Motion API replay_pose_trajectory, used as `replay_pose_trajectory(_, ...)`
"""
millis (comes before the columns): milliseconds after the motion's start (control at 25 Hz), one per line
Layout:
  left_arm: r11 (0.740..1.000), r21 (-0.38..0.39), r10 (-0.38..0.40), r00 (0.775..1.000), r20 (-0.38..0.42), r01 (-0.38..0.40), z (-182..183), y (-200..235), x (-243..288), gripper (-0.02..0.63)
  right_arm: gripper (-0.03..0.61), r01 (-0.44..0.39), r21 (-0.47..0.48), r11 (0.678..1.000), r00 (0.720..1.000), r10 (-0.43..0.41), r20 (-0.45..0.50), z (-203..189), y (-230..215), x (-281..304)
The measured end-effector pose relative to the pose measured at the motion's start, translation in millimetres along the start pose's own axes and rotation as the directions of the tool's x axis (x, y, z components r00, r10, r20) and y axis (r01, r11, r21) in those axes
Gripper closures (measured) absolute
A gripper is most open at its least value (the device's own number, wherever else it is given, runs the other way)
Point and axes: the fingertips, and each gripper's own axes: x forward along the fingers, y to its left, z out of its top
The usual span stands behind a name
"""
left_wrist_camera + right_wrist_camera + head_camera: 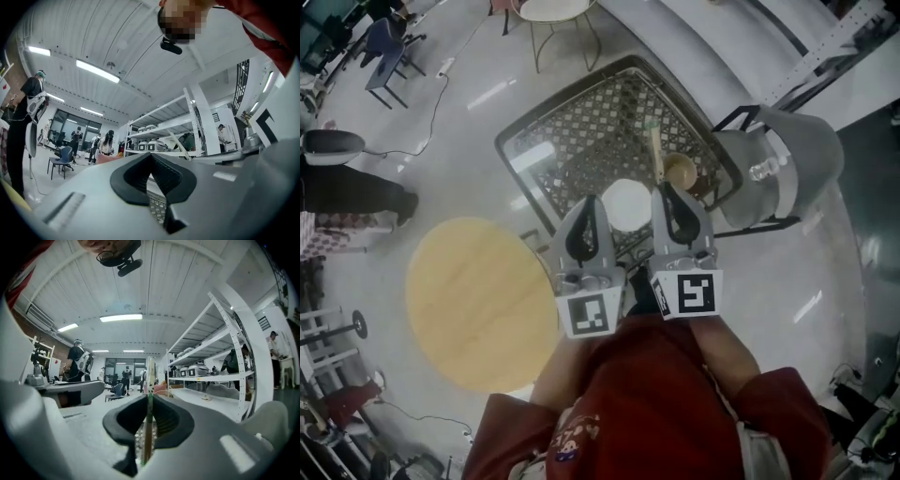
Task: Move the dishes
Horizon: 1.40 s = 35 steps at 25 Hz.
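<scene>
A white plate lies on the black wire-mesh table, between the tips of my two grippers. A small wooden bowl sits just beyond the right one. My right gripper is shut on a thin wooden stick that points forward over the mesh. In the right gripper view the stick stands as a narrow upright line clamped between the black pads of the gripper. My left gripper is shut with nothing in it. Its pads meet in the left gripper view.
A round wooden table stands to the left and a grey bin on a black frame to the right. A chair stands beyond the mesh table. A person stands at the far left. White shelving holds appliances.
</scene>
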Motion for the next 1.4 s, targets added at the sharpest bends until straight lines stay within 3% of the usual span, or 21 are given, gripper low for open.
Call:
replay_pose_trajectory(200, 0.998, -0.005, -0.067, 0.998, -0.014, 0.067, -10, -33, 25, 0.607, 0.538, 0.082, 0.016, 0.996, 0.997, -0.082, -0.012, -10, -48, -1)
replay_pose_trajectory(800, 0.975, -0.041, -0.222, 0.973, -0.068, 0.220, -43, -114, 82, 0.607, 0.538, 0.214, 0.030, 0.976, 0.976, -0.212, -0.052, -26, -143, -6)
replay_pose_trajectory(1400, 0.962, -0.057, -0.274, 0.952, -0.139, 0.268, -91, -163, 122, 0.607, 0.538, 0.262, 0.030, 0.965, 0.953, -0.253, -0.168, -79, -212, 11)
